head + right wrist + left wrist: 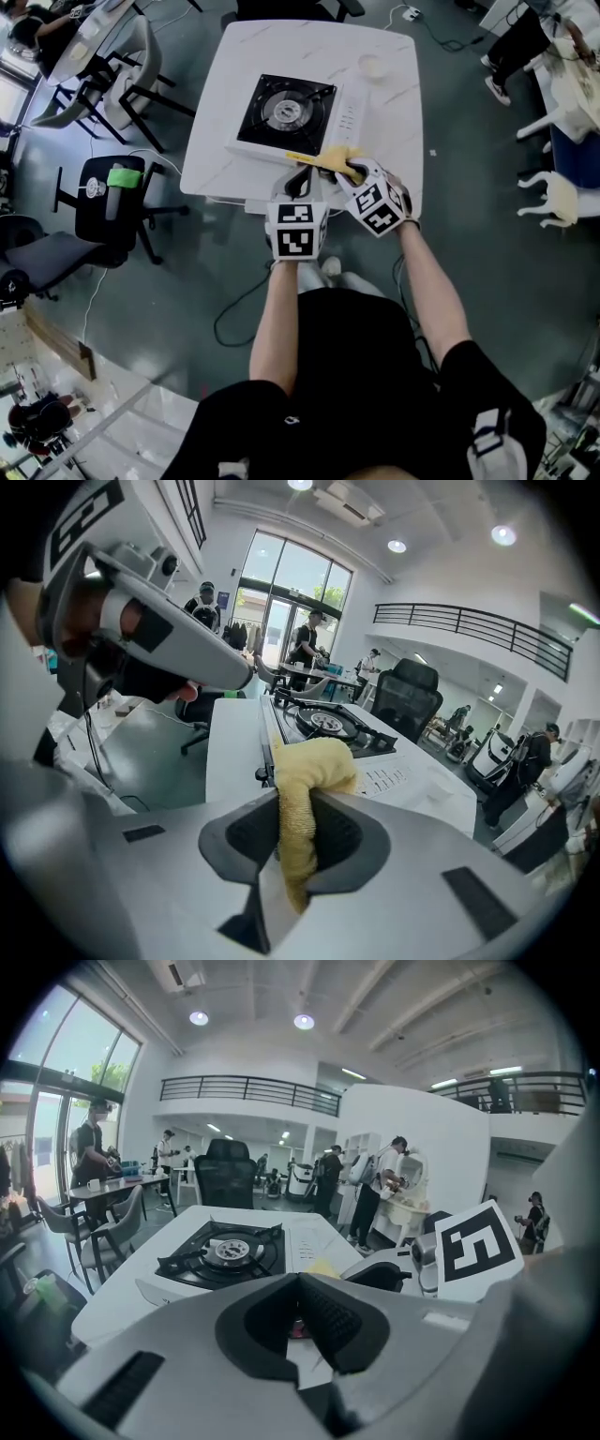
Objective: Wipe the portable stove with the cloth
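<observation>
Item: portable stove (286, 117), white body with a black burner top, sitting mid-table on a white table (225, 66). Item: yellow cloth (339, 161), lying against the stove's near edge at about 5 o'clock from the burner. Whether it is pressing on the casing or only overlapping it is hard to tell from the head view. Right gripper (349, 173): its jaws are clamping the cloth, and in the right gripper view a fold is bulging above the pads while the rest is hanging down between them. Left gripper (298, 183): hovering at 6 o'clock from the stove, just beside the right gripper, at its 9 o'clock. Its pads are meeting at the tips with nothing between them. Item: black office chair (108, 202), standing on the floor at 8 o'clock from the table.
</observation>
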`<state>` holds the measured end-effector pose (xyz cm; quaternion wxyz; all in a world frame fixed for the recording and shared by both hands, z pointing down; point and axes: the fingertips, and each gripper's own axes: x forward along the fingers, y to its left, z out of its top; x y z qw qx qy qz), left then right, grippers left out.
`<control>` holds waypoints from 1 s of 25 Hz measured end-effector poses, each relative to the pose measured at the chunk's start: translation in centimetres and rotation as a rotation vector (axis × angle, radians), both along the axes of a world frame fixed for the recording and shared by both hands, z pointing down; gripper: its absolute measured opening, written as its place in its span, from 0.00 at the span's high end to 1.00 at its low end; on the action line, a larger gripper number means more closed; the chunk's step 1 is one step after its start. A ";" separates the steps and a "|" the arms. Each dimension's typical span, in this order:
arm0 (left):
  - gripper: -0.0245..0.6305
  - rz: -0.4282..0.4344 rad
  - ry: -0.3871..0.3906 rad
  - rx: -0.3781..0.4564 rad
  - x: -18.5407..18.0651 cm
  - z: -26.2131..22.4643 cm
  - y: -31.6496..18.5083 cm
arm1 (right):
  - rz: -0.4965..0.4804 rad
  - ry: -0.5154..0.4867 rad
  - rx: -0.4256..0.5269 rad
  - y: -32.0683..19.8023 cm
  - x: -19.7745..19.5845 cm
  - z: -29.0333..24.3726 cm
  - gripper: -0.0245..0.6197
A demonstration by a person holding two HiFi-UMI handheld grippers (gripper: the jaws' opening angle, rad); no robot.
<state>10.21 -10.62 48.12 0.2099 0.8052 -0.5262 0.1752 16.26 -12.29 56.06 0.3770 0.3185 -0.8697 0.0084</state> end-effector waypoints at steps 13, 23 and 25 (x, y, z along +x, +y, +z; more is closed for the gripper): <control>0.97 -0.110 0.030 -0.035 -4.8 2.1 -2.6 | 0.228 -0.372 -0.105 -1.0 -1.9 -5.9 0.87; 0.97 -0.172 0.012 -0.084 -11.6 3.8 -3.2 | 0.323 -0.410 -0.174 -2.5 -7.3 -4.8 0.87; 0.97 -0.159 0.013 -0.089 -12.1 3.9 -3.6 | 0.361 -0.388 -0.179 -2.9 -7.7 -4.0 0.87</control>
